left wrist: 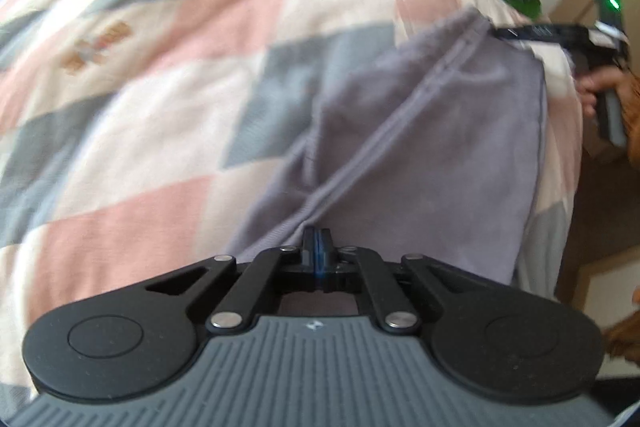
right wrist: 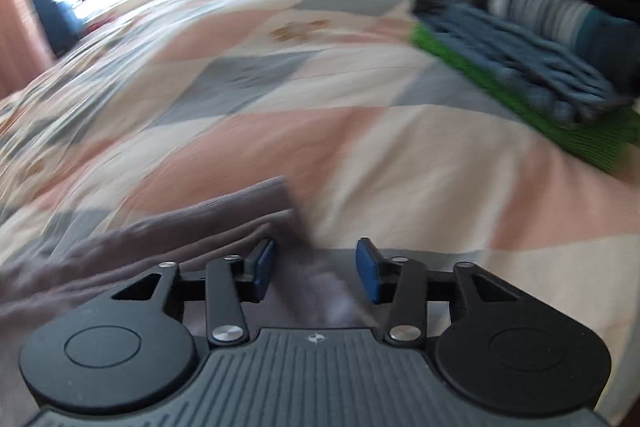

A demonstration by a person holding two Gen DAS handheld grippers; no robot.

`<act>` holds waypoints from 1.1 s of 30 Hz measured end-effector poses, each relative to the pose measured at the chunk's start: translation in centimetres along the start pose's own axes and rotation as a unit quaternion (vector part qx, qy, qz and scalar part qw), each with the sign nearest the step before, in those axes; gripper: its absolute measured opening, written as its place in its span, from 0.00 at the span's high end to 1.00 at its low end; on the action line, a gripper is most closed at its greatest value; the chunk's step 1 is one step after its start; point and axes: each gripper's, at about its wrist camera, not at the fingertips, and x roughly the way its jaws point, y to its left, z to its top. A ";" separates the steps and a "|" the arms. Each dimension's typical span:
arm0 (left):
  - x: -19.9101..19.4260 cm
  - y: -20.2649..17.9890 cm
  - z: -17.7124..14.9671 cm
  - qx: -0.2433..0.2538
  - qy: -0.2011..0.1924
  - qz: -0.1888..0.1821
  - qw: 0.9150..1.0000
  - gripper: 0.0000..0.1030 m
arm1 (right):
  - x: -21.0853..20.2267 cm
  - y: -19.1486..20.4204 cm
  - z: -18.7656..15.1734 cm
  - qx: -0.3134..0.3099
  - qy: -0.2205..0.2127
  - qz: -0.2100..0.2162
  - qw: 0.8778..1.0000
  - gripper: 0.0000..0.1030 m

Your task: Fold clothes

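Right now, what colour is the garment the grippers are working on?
Greyish lavender, plain; the garment shows best in the left wrist view.

Left gripper [left wrist: 317,239] jaws pressed together; right gripper [right wrist: 316,267] jaws parted, pointing downward.

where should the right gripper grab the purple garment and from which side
Probably the corner of the purple garment lying just ahead of the open right gripper, approached from the near bed edge and angled down. That corner's hemmed edges lie flat on the quilt, and the left gripper looks shut on the opposite end.
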 end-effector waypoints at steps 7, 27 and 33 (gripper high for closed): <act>-2.3 -1.9 -3.3 0.059 0.036 -0.083 0.994 0.92 | -7.3 4.6 -4.2 -0.028 0.015 0.042 0.999 0.62; -0.3 -2.8 -6.7 0.109 0.100 -0.121 0.982 0.86 | -8.6 15.9 -11.0 -0.064 0.093 0.023 0.993 0.54; -3.6 -3.3 -4.6 0.073 0.168 -0.014 0.983 0.82 | -10.8 14.0 -8.8 0.075 0.094 -0.061 0.991 0.52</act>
